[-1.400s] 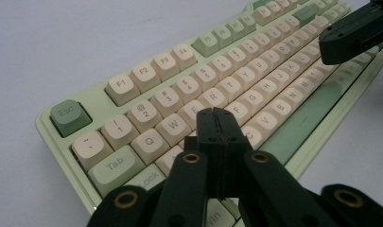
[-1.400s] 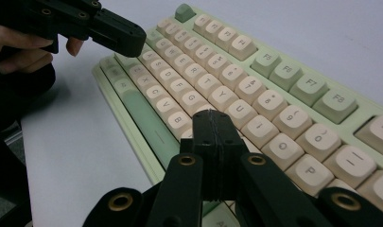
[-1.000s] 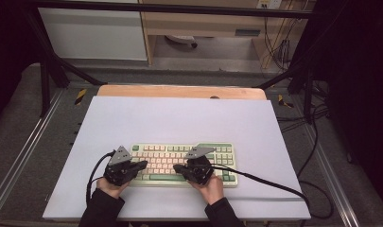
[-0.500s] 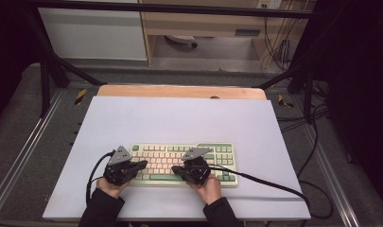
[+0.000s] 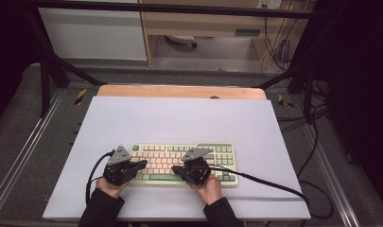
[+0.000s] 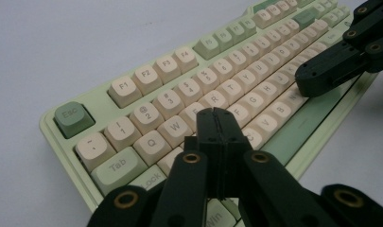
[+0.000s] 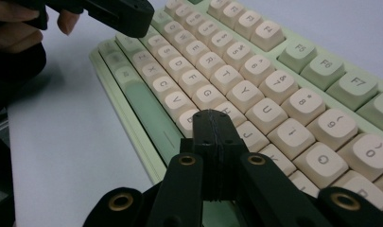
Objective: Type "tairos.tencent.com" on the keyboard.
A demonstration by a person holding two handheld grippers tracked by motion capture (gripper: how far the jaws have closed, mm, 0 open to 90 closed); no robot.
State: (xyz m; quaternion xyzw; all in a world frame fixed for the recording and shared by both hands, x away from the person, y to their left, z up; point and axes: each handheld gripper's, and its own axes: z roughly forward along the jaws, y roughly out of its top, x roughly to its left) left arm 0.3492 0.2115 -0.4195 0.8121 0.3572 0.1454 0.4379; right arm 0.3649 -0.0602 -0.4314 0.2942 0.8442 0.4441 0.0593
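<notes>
Nothing moved: left claw [image 5: 141,164] and right claw [image 5: 176,169], both closed and empty, stayed poised over keyboard [image 5: 217,158], presumably for key-pressing.

The high view is dim at its edges and brighter in the middle: the white table top [image 5: 179,118] catches soft, even light from above, while the floor and frame around it sink into near black at the left and right borders. The picture is slightly soft and grainy, and the keyboard [image 5: 217,151] legends cannot be read there. Shadows under the hands are faint and short. In the left gripper view the near keys are sharp and the far end of the keyboard [image 6: 283,28] blurs; the black jaws show little detail. The right gripper view is duller, with a dark upper left corner and soft focus on the far keys [image 7: 189,19]. No glare appears anywhere.
</notes>
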